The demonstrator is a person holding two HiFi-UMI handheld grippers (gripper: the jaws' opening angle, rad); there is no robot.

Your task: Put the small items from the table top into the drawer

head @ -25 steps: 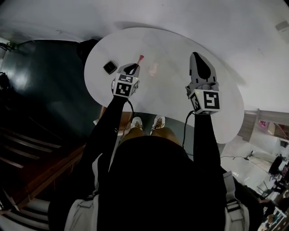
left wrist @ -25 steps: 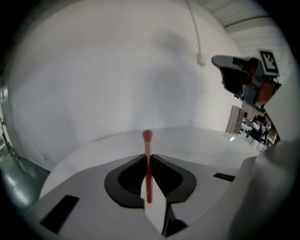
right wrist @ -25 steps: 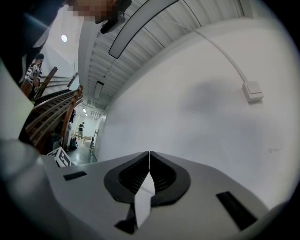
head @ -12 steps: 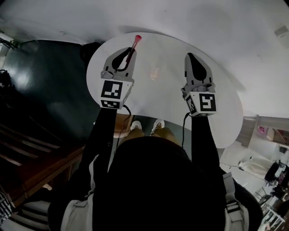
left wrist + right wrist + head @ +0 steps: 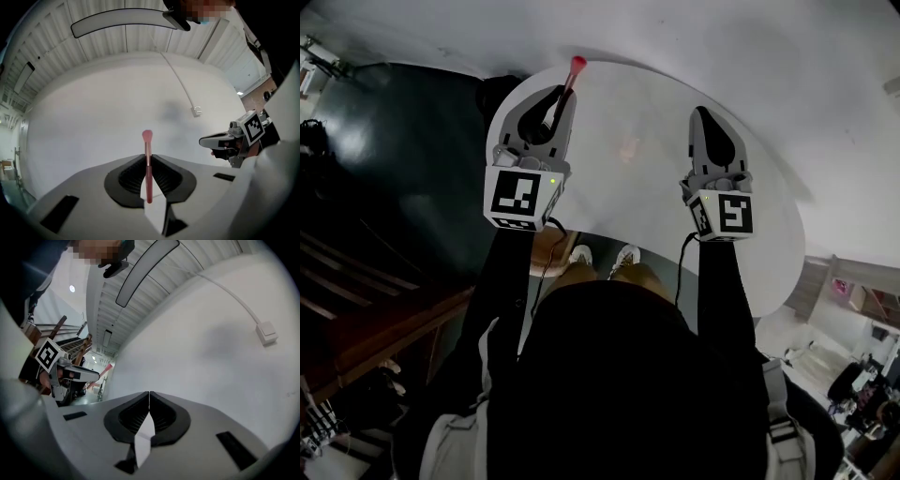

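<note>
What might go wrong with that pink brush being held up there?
The left hand-held gripper pinches the pink brush only by its thin handle, so it might pivot or slip out. Its head pokes past the far edge of the table, so a drop might miss the tabletop. The right hand-held gripper is shut and empty, so it offers no quick catch.

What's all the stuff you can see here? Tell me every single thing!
table: one, white, rounded, in front of the person.
brush: one, pink, gripped by its handle, tip pointing forward.
wall box: one, white, on the white wall, with a cable running to it.
ceiling lamp: one, long, pale, overhead.
stairs: one flight, brown wood, left of the table in the head view.
shoes: two, white, on the floor by the table's near edge.
left gripper: one, grey, shut on the brush.
right gripper: one, grey, shut, empty.
</note>
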